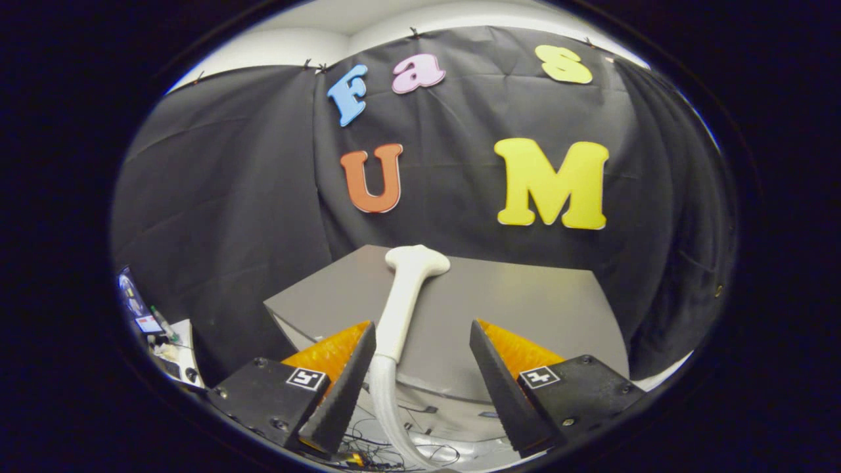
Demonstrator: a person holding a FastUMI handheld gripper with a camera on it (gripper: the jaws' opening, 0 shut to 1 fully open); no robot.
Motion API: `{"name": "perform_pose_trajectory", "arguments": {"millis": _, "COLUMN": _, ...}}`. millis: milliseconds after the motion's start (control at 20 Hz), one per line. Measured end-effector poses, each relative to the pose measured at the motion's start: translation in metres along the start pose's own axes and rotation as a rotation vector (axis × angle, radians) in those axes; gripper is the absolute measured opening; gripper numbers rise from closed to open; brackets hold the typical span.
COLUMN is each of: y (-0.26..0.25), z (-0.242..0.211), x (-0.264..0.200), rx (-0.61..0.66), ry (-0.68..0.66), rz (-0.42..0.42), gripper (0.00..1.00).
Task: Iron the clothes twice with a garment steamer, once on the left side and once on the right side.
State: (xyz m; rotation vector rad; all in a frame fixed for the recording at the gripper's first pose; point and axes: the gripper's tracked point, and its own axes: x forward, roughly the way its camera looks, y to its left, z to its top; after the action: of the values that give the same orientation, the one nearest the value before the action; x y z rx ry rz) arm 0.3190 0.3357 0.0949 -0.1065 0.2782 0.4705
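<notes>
A black cloth wall is seen across the upper and middle frame. Below it, at centre, a grey table is set. A white garment steamer is laid on the table at centre frame, head toward the wall, hose trailing off the near edge — between the fingers, nearer the left one. The gripper is held wide apart at lower centre, nothing clamped. A desk with small clutter is noted at lower left.

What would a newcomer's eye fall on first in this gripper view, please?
The white garment steamer stands out, lying on the grey table with its head pointing toward the black cloth wall. The gripper is open, its fingers either side of the steamer's handle, one close beside it, with the hose trailing down between them.
</notes>
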Motion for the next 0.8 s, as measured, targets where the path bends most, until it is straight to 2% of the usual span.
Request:
{"name": "perform_pose_trajectory", "arguments": {"millis": 200, "y": 0.017, "z": -0.007, "x": 0.05, "rx": -0.047, "ry": 0.081, "rz": 0.0, "gripper": 0.91}}
{"name": "perform_pose_trajectory", "arguments": {"millis": 400, "y": 0.02, "z": -0.025, "x": 0.077, "rx": -0.087, "ry": 0.163, "rz": -0.022, "gripper": 0.86}}
{"name": "perform_pose_trajectory", "arguments": {"millis": 450, "y": 0.02, "z": -0.019, "x": 0.084, "rx": -0.077, "ry": 0.131, "rz": -0.022, "gripper": 0.86}}
{"name": "perform_pose_trajectory", "arguments": {"millis": 600, "y": 0.018, "z": -0.021, "x": 0.084, "rx": -0.019, "ry": 0.147, "rz": -0.02, "gripper": 0.82}}
{"name": "perform_pose_trajectory", "arguments": {"millis": 800, "y": 0.017, "z": -0.022, "x": 0.082, "rx": 0.017, "ry": 0.161, "rz": -0.043, "gripper": 0.82}}
